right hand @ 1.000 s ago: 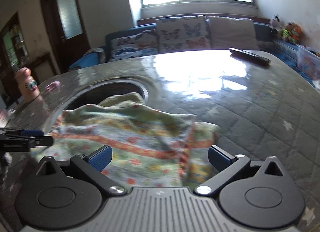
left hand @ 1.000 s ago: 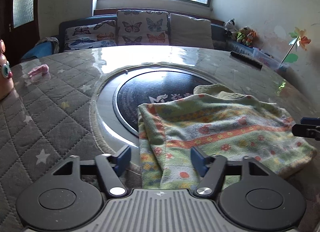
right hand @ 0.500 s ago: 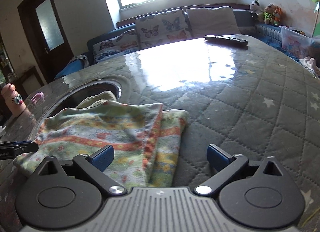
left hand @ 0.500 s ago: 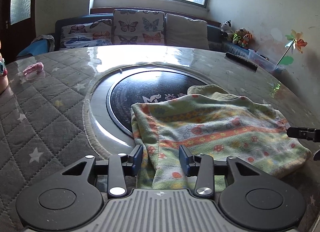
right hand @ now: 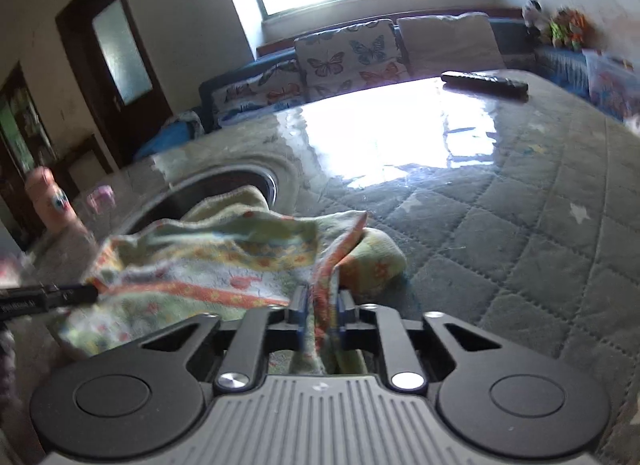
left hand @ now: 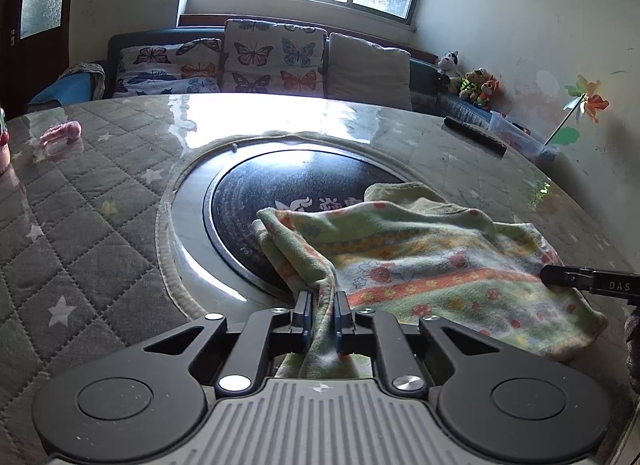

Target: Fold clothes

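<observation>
The flowered garment [left hand: 432,265] lies on the tabletop [left hand: 80,233], partly over its dark round inset [left hand: 256,201], and each near corner is pinched in closed jaws: left gripper [left hand: 320,311], right gripper [right hand: 319,307]. Only thin bunched edges are held, so a quick lift could slip 1 free. Open quilted room lies ahead; the remote [right hand: 484,83] sits well beyond.

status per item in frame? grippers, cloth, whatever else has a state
left gripper: shut on the cloth's near left edge
right gripper: shut on the cloth's near right edge
patterned cloth: folded over, rumpled, pinched at both near corners, partly over the black disc
black disc: partly covered by the cloth
remote: lying flat on the far side of the table
door: closed
</observation>
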`<control>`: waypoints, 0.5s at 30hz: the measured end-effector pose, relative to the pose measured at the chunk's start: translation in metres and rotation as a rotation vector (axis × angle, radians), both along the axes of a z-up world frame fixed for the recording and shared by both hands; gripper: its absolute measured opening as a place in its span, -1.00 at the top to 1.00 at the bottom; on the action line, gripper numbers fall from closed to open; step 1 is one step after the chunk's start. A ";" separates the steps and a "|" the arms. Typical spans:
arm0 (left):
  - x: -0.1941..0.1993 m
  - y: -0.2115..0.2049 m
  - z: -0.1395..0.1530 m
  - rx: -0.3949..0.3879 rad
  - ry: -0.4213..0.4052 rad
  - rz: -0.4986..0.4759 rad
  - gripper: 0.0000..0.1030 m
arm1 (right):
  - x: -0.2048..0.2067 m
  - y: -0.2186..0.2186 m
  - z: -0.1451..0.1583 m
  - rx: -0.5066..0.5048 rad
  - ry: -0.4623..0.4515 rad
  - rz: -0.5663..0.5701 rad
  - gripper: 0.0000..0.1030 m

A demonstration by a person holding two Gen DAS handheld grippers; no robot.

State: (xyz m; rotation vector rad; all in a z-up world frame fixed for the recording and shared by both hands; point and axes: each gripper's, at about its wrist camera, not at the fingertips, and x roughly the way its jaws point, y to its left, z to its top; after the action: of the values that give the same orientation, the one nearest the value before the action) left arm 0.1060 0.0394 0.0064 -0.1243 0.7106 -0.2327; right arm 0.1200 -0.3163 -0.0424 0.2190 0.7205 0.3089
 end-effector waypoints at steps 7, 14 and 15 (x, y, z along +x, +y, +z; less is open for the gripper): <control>0.002 -0.016 0.032 -0.020 -0.073 -0.058 0.85 | -0.016 -0.014 0.025 0.023 -0.082 -0.023 0.83; 0.022 -0.063 0.056 -0.017 -0.131 -0.156 0.99 | -0.024 -0.044 0.052 0.002 -0.153 -0.094 0.83; 0.026 -0.071 0.059 -0.022 -0.141 -0.168 1.00 | -0.024 -0.050 0.056 -0.004 -0.159 -0.109 0.83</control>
State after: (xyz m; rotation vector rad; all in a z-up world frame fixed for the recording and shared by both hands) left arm 0.1319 -0.0317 0.0652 -0.0683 0.5790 -0.4057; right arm 0.0964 -0.3662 0.0134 0.2265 0.5494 0.2188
